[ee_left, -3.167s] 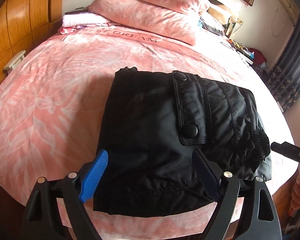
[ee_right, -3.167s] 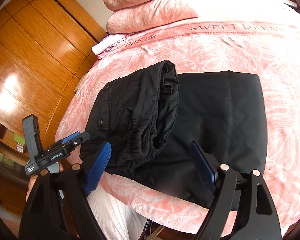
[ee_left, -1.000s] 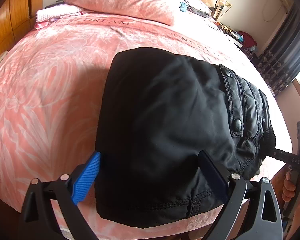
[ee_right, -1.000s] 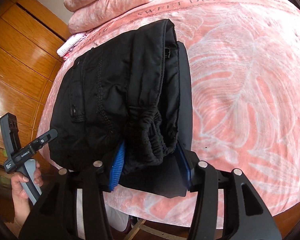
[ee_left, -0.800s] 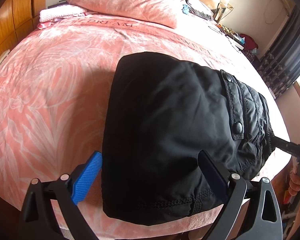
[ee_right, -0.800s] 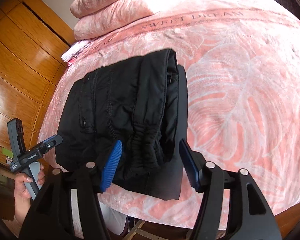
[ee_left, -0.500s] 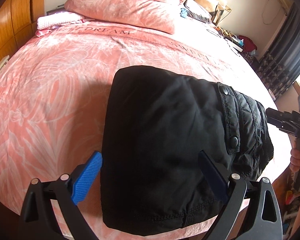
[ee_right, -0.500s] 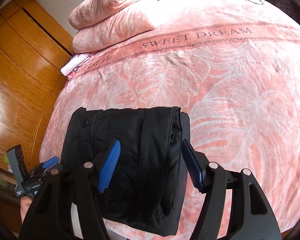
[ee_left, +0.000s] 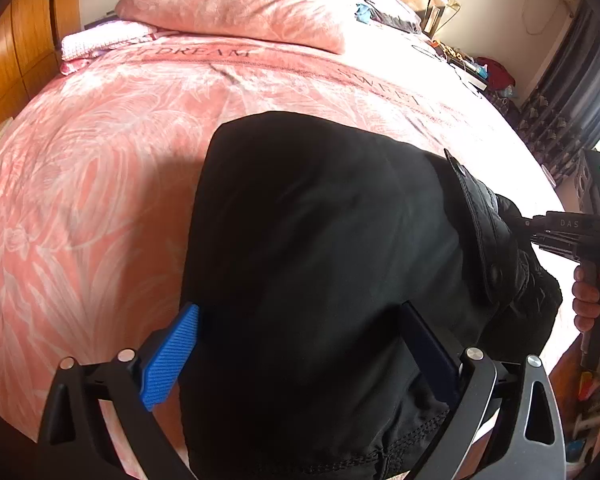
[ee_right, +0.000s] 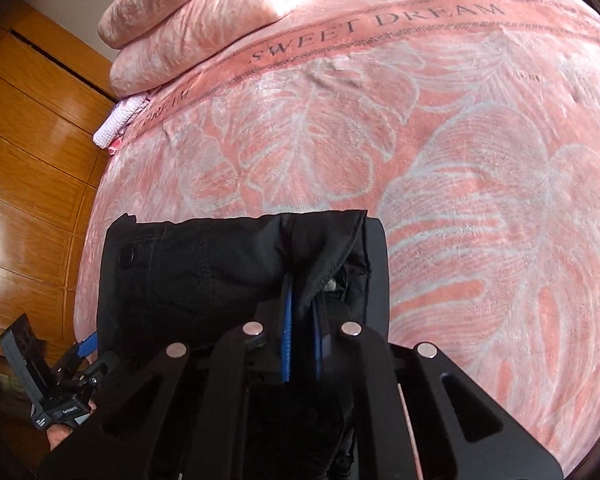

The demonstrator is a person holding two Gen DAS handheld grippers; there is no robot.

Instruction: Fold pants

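The black pants point(ee_left: 320, 260) lie folded in a thick bundle at the near edge of the pink bed point(ee_left: 100, 168). A snap pocket flap point(ee_left: 480, 216) shows on their right side. My left gripper point(ee_left: 300, 356) is open, its blue pads on either side of the near fold. My right gripper point(ee_right: 302, 316) is shut on a fold of the pants point(ee_right: 220, 264), with black cloth pinched between its blue pads. The right gripper also shows at the right edge of the left wrist view point(ee_left: 568, 228), and the left one at the lower left of the right wrist view point(ee_right: 72, 364).
Pink pillows point(ee_left: 240, 4) lie at the head of the bed. A folded white cloth point(ee_left: 96, 40) sits beside them. A wooden wardrobe point(ee_right: 28, 152) stands on the left. A cluttered bedside shelf point(ee_left: 472, 64) and dark curtains point(ee_left: 568, 120) are at the right.
My right gripper has closed on a fold of the pants, having been open around them. The left gripper stayed open over the near edge.
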